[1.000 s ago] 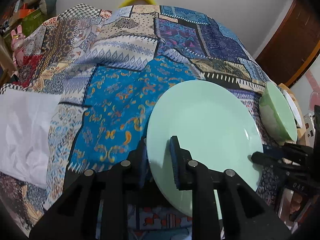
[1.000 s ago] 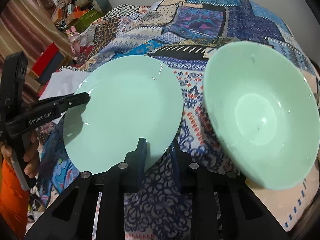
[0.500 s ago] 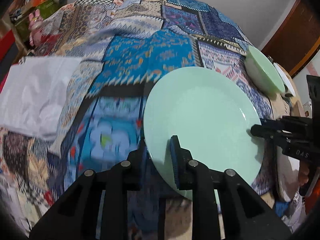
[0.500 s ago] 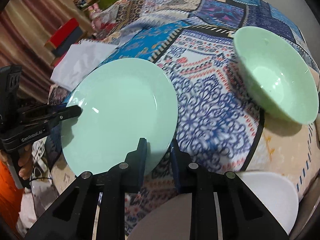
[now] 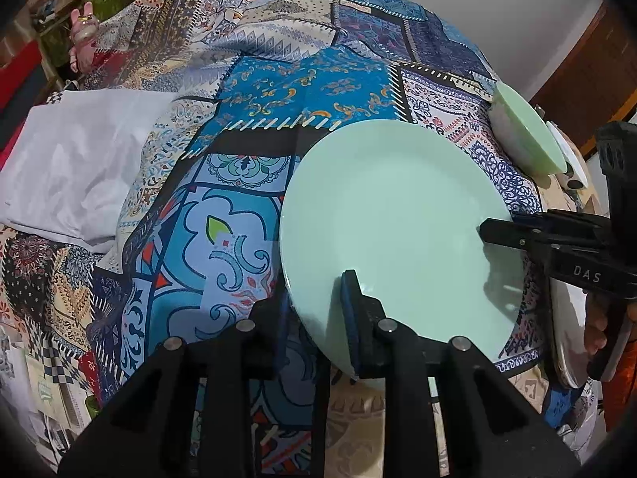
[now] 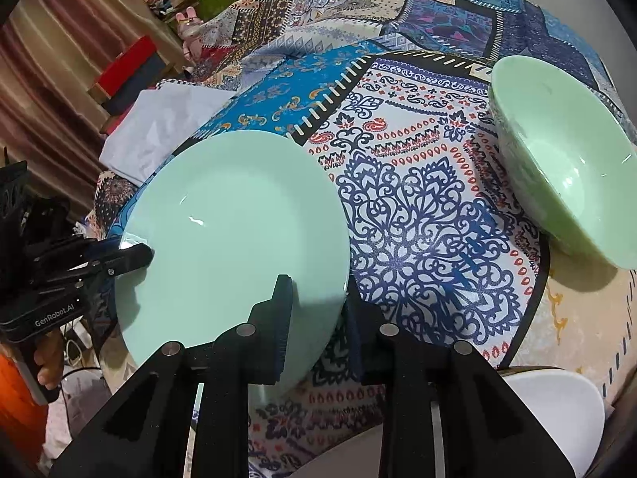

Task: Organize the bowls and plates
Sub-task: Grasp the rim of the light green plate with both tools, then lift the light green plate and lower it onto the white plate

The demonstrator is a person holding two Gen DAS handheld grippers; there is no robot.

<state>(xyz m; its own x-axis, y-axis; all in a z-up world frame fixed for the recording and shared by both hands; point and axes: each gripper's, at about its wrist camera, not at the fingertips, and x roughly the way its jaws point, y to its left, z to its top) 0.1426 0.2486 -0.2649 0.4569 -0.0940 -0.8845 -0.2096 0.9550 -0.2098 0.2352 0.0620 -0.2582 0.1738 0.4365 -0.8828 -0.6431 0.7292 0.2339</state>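
A mint-green plate (image 5: 394,219) is held up over the patterned cloth by both grippers. My left gripper (image 5: 316,310) is shut on its near rim; my right gripper (image 5: 493,235) clamps the opposite rim. In the right wrist view the plate (image 6: 231,231) sits between the jaws of my right gripper (image 6: 318,310), and my left gripper (image 6: 131,257) grips the far left edge. A green bowl (image 6: 557,167) rests on the cloth at the right, also seen in the left wrist view (image 5: 525,135).
A patchwork tablecloth (image 5: 254,91) covers the table. A folded white cloth (image 5: 71,167) lies at the left. White dishes (image 6: 557,410) sit near the front right edge, and clutter and boxes (image 6: 131,63) stand beyond the table's left side.
Both grippers have pulled back and up with the plate. The bowl now lies farther away, and more of the cloth shows under the plate.
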